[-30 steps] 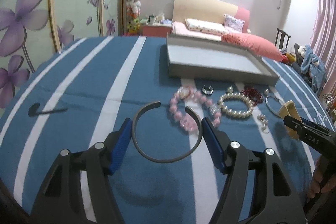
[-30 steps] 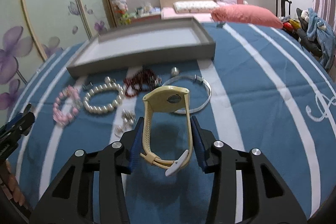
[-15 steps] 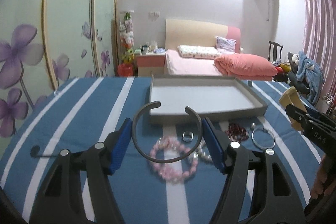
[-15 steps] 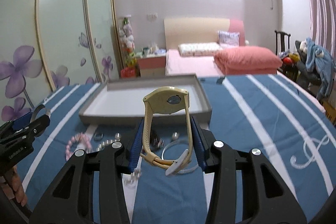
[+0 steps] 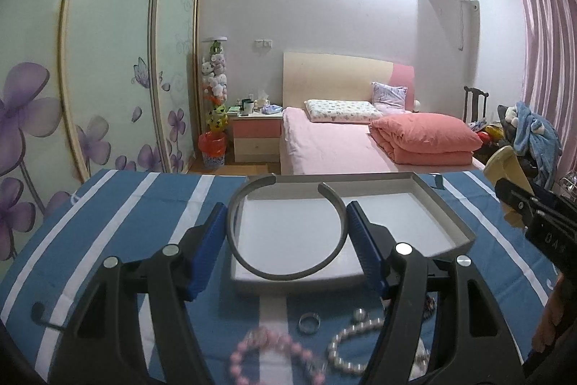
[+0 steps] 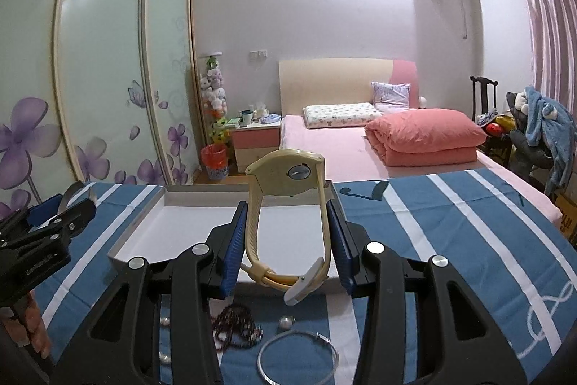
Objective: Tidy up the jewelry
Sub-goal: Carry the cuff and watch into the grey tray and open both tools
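While both of my tools hang above the blue-and-white striped tablecloth (image 5: 119, 215), this is how things stand.

Left gripper (image 5: 287, 235): my blue pads (image 5: 211, 242) pinch a dark grey open metal cuff bangle (image 5: 285, 271) by its two sides, its gap turned toward 12 o'clock.

Cuff position: it is held in the air, and in the left wrist view it lies over the near half of the shallow grey tray with a white floor (image 5: 450, 222).

Right gripper (image 6: 287, 242): my pads (image 6: 232, 251) clamp a cream plastic wristwatch with a round metal case back (image 6: 288, 174), the case up at 12 o'clock and the buckled strap end hanging down toward 6.

Watch position: off the cloth, seen in front of the tray's near wall (image 6: 126, 257) in the right wrist view.

Tray: it sits on the cloth at 12 o'clock from both grippers; the floor that shows is bare.

On the cloth, left view: a pink bead bracelet (image 5: 274, 358) at 6 o'clock, a white pearl bracelet (image 5: 351, 345) at 5, a small silver ring (image 5: 309, 323) between them and the tray.

On the cloth, right view: a dark red beaded strand (image 6: 236, 325) at 7 o'clock, a thin silver bangle (image 6: 298, 358) at 6, a single pearl-like bead (image 6: 286, 323) just above it.

Background: a pink bed (image 6: 342, 150) beyond the table.
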`<state>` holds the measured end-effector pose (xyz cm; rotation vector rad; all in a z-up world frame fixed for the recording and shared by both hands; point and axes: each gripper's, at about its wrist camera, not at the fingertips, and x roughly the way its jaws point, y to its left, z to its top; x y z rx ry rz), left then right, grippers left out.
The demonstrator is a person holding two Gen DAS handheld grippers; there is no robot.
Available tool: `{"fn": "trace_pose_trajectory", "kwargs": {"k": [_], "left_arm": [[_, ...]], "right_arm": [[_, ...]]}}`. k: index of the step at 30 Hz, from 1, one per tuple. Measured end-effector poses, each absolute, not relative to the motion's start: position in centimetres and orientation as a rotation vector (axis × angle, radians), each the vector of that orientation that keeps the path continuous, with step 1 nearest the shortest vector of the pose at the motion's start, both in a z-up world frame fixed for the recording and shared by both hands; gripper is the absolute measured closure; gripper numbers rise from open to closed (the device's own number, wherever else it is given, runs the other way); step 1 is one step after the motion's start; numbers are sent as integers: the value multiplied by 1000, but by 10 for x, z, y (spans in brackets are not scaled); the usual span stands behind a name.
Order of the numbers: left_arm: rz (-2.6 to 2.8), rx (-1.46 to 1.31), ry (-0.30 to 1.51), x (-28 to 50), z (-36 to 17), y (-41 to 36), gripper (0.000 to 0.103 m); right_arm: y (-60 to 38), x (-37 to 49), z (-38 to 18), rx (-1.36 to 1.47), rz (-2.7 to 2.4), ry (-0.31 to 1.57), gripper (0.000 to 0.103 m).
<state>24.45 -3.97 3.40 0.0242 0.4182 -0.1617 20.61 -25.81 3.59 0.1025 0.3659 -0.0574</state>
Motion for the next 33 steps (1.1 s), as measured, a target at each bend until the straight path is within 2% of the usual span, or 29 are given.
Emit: {"fn": "trace_pose_trajectory", "kwargs": {"k": [13,26,29,32,33], "left_arm": [[-206,5,630,344,-11,-66,38],[-204,-38,861,398,-53,-63,38],[-209,-46,885,401,-56,-61,37],[-213,-51,871,398,-52,-59,37],[-214,-53,866,396,-48,-58,37]], "right_arm": [[-259,287,-5,145,0,581,59],[-256,326,-44,164,15,803,58],[-257,327,-45,161,13,812,54],[-258,324,-38,166,9,791,39],[-258,320,-34,169,7,776,38]]}}
